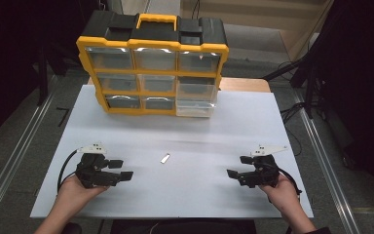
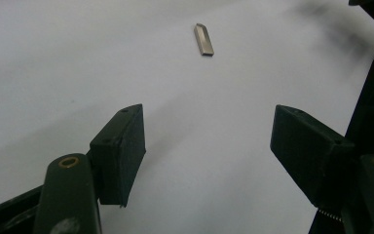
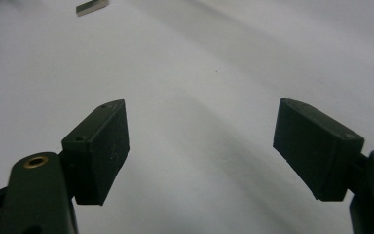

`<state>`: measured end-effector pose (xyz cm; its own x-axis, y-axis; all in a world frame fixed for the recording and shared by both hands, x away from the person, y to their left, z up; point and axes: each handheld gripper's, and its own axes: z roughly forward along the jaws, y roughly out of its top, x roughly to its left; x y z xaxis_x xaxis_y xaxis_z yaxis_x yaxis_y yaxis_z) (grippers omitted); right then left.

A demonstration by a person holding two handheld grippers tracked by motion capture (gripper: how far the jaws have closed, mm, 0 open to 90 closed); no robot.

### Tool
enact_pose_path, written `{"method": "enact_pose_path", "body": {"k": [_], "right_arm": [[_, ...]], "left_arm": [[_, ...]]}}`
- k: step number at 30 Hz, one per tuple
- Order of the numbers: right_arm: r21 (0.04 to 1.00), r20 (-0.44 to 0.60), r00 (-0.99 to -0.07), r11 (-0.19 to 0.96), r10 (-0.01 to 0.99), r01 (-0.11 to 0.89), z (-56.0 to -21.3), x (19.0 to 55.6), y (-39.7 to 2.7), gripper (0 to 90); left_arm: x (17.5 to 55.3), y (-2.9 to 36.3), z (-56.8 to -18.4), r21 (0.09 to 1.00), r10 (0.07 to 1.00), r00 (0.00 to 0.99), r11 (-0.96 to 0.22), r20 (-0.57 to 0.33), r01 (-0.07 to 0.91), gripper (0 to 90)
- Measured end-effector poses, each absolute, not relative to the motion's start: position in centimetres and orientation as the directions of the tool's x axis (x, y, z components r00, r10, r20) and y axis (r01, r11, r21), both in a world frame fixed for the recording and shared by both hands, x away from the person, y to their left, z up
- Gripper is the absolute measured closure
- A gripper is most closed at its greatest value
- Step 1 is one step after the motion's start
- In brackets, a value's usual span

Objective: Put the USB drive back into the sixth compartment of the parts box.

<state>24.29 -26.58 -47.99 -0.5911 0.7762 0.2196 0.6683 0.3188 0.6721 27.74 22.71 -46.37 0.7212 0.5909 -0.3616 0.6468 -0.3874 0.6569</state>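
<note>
Centrally, a small flat metal piece (image 1: 164,158) lies on the white table (image 1: 199,141), roughly midway between the two claws and touching neither. Its make is hard to read: in the high view it is a pale sliver; the left gripper view (image 2: 203,39) shows a grey oblong with one slanted end; the right gripper view cuts it off at the top edge (image 3: 91,7). Left claw (image 1: 121,170), held in the person's left hand (image 1: 78,192), points toward the piece with jaws wide apart and nothing between them (image 2: 207,141). Right claw (image 1: 239,166), held in the right hand (image 1: 285,192), likewise stands wide and empty over bare table (image 3: 202,146). Behind, at the far edge, stands a yellow-and-black drawer organizer (image 1: 153,63); its clear drawers reflect light, so their contents cannot be made out. One lower-right drawer (image 1: 195,108) juts forward. Both forearms are cut off by the lower frame edge.
</note>
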Motion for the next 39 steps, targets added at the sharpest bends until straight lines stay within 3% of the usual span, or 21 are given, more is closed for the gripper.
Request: {"method": "enact_pose_path", "body": {"k": [24,39], "right_arm": [[0.684,0.228,-0.61,0.321,0.759,0.655,-47.79,24.46,-26.29,19.0],[0.681,0.226,-0.624,0.337,0.748,0.65,-47.95,24.42,-25.7,19.1]], "left_arm": [[27.14,22.67,-46.34,0.684,0.621,0.731,-0.404,-0.283,0.608,26.0],[27.25,22.79,-46.39,0.676,0.636,0.713,-0.387,-0.296,0.627,26.2]]}}
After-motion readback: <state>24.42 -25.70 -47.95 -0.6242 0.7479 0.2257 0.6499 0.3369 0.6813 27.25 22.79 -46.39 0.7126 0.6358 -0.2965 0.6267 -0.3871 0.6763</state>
